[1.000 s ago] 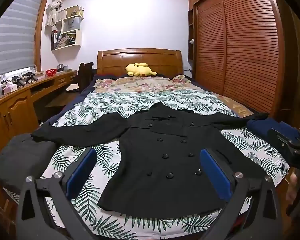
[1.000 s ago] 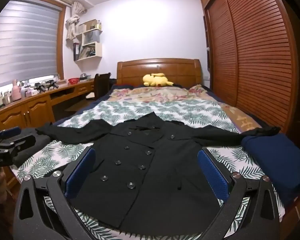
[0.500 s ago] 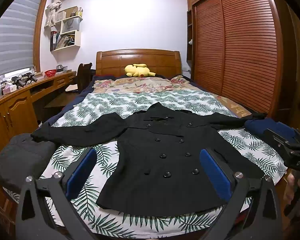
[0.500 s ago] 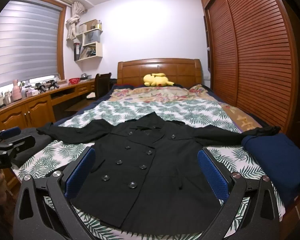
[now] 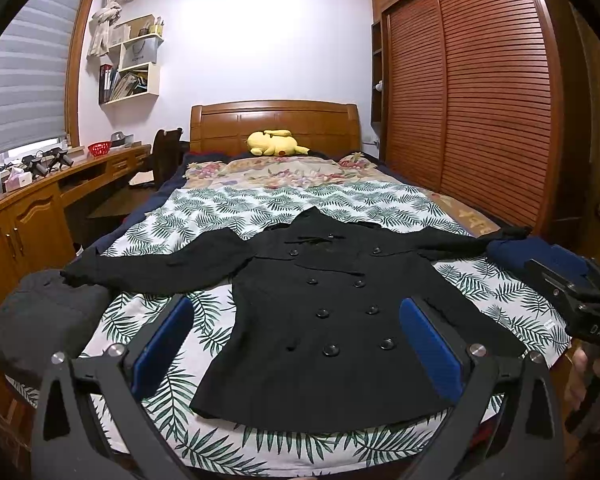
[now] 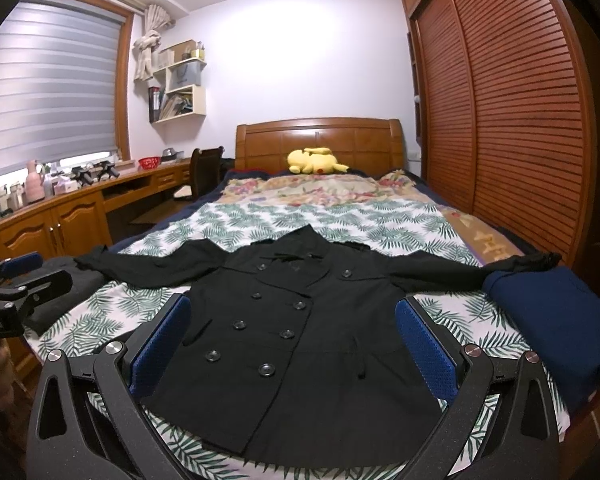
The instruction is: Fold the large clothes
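A black double-breasted coat lies flat, front up, on the leaf-print bedspread, both sleeves spread out to the sides. My left gripper hovers open above the bed's foot, short of the coat's hem, nothing between its blue pads. My right gripper hangs open the same way, a little further right. The right gripper also shows at the right edge of the left wrist view. In the right wrist view the left gripper sits at the left edge.
A folded navy garment lies at the bed's right corner under the coat's sleeve end. A dark grey folded garment sits at the left corner. A yellow plush toy rests by the headboard. A wooden desk runs along the left, a slatted wardrobe along the right.
Both grippers have drawn back slightly from the bed and risen a little; the coat looks a bit further off. Both stay open and the coat has not moved.
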Demonstrator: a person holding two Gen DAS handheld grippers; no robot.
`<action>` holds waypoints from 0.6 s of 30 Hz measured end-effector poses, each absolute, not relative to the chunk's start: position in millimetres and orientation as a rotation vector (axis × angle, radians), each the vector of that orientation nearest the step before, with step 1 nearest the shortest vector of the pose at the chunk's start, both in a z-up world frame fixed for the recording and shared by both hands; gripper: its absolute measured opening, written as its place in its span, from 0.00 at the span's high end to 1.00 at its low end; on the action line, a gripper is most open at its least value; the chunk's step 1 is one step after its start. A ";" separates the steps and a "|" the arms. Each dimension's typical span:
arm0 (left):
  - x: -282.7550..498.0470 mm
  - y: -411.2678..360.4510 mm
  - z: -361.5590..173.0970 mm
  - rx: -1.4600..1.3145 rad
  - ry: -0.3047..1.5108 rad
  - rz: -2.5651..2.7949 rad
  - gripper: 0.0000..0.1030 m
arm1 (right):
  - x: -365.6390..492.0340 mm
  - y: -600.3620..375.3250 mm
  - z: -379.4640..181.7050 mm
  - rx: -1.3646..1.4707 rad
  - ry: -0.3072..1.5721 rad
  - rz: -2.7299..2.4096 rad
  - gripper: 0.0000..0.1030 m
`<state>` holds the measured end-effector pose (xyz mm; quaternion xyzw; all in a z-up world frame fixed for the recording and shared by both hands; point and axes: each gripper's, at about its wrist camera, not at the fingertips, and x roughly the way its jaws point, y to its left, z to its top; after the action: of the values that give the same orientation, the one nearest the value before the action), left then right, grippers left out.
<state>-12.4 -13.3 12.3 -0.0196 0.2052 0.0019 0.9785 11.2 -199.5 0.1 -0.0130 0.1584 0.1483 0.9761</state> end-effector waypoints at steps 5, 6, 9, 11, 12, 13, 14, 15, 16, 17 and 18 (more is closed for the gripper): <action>-13.1 -12.6 11.7 -0.039 0.413 0.004 0.00 | 9.9 -200.9 0.9 -0.026 0.312 0.304 0.00; -12.9 -11.7 11.1 -0.041 0.414 0.004 0.00 | 9.8 -200.8 1.1 -0.025 0.312 0.305 0.00; -12.2 -13.1 11.6 -0.044 0.416 0.004 0.00 | 9.9 -200.8 1.1 -0.026 0.312 0.304 0.00; -12.7 -11.5 11.4 -0.046 0.417 0.005 0.00 | 10.0 -201.1 1.1 -0.025 0.313 0.303 0.00; -12.5 -11.3 11.1 -0.047 0.417 0.005 0.00 | 10.0 -201.1 1.2 -0.025 0.314 0.304 0.00; -12.5 -11.3 11.1 -0.047 0.418 0.006 0.00 | 9.5 -201.3 1.5 -0.024 0.315 0.304 0.00; -11.8 -10.5 10.7 -0.048 0.420 0.006 0.00 | 8.6 -201.1 2.5 -0.024 0.316 0.304 0.00; -11.3 -10.3 10.7 -0.049 0.421 0.006 0.00 | 8.0 -200.8 3.2 -0.023 0.317 0.304 0.00; -11.0 -9.2 9.9 -0.051 0.421 0.007 0.00 | 7.2 -200.3 3.8 -0.023 0.317 0.304 0.00; -10.2 -9.0 9.4 -0.052 0.423 0.008 0.00 | 7.0 -200.2 4.0 -0.023 0.317 0.304 0.00; -9.5 -8.3 9.3 -0.053 0.425 0.008 0.00 | 6.8 -200.0 4.3 -0.023 0.317 0.304 0.00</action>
<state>-9.5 -8.3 9.3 -0.0264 0.2107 0.0042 0.9772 6.8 -200.0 4.3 -0.0114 0.1574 0.1509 0.9759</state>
